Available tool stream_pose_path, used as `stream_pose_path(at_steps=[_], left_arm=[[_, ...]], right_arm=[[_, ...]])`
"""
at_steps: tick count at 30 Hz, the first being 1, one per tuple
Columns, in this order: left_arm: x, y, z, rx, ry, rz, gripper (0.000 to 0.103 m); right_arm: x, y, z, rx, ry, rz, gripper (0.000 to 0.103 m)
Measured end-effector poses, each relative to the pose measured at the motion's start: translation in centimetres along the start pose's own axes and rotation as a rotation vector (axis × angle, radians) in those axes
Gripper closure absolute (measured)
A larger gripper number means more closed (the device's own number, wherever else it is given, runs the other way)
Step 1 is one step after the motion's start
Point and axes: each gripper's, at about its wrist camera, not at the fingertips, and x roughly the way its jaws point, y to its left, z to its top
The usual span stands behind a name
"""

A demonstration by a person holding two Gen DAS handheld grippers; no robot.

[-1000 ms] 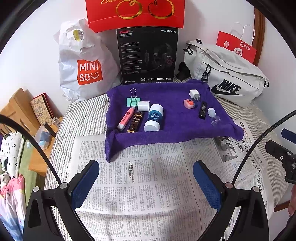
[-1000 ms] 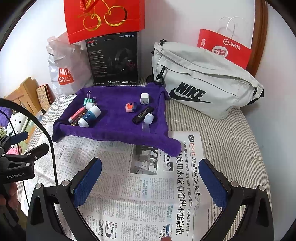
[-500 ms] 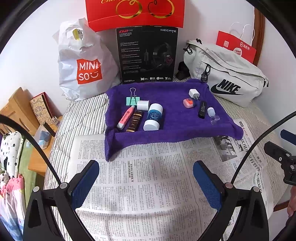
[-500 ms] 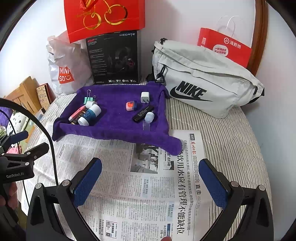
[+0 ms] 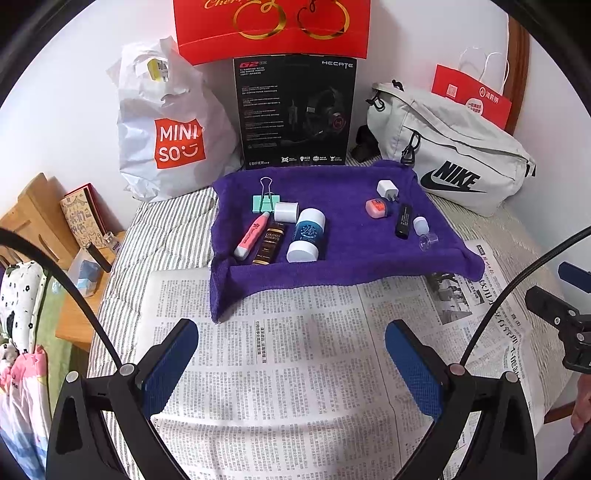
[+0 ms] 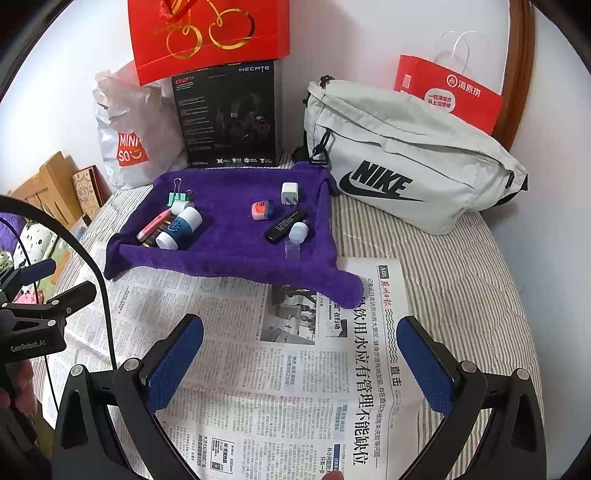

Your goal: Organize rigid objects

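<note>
A purple towel [image 5: 347,258] [image 6: 229,258] lies on the bed and holds small items. On its left are a green binder clip [image 5: 265,201], a pink tube [image 5: 252,235], a dark bottle [image 5: 270,243], a small white jar [image 5: 286,211] and a blue-and-white bottle [image 5: 307,235] [image 6: 180,228]. On its right are a white charger plug [image 5: 386,189] [image 6: 289,192], a pink case [image 5: 376,208], a black stick [image 5: 403,220] [image 6: 287,225] and a small white bottle [image 5: 421,225]. My left gripper [image 5: 291,360] and right gripper [image 6: 300,356] are open and empty above the newspaper [image 5: 280,369], short of the towel.
Behind the towel stand a Miniso bag [image 5: 166,133], a black headset box [image 5: 295,114], a red gift bag [image 5: 273,26] and a grey Nike bag [image 5: 454,166]. A wooden side table [image 5: 37,229] is off the bed's left edge.
Both views have shifted very slightly; the grippers stay open and nothing on the towel has moved.
</note>
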Motion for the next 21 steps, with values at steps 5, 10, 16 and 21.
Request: stream_pose_path(at_steps=[5,10,16,21], left_arm=[[-0.30,-0.18,0.09,-0.005,-0.005,-0.008,0.001],[-0.28,-0.22,0.06,-0.008,-0.003,-0.009,0.001],[-0.33,-0.23,0.09,-0.008,-0.005,-0.008,0.001],[-0.37,-0.16,0.11,-0.008,-0.006,-0.012,0.001]], right_arm=[[-0.02,-0.02,-0.04,0.001,0.000,0.001,0.000],[0.00,0.02,-0.10,0.002,0.000,-0.002,0.000],[-0.01,0.02,-0.15,0.002,-0.001,-0.001,0.000],[-0.02,0.06,-0.15,0.002,-0.001,-0.002,0.000]])
